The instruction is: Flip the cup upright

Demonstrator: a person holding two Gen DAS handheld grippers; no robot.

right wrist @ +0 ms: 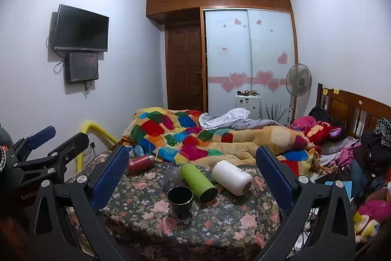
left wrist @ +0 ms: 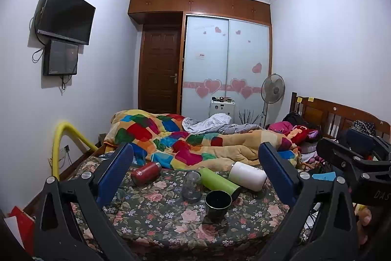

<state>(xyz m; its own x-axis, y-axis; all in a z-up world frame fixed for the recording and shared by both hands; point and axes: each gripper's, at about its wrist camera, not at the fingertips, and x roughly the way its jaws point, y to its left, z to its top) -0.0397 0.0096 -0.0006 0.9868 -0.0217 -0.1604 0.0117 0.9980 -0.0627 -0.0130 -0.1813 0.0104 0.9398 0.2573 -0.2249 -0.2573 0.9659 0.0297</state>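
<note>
A dark cup [left wrist: 218,202] stands upright, mouth up, on the floral bedsheet [left wrist: 156,219]; it also shows in the right wrist view [right wrist: 180,198]. A clear glass [left wrist: 191,187] stands mouth down just left of and behind it, faint in the right wrist view [right wrist: 172,174]. A red flask [left wrist: 145,173], a green bottle [left wrist: 218,181] and a white bottle [left wrist: 248,175] lie on their sides behind. My left gripper [left wrist: 195,170] is open and empty, held back from the cups. My right gripper [right wrist: 193,169] is open and empty too.
A patchwork quilt [left wrist: 185,141] and grey sheets are heaped behind the bottles. Clothes and a red plush toy [right wrist: 322,130] lie by the wooden headboard [right wrist: 354,109] at right. A yellow padded rail [left wrist: 61,138] stands at the bed's left side.
</note>
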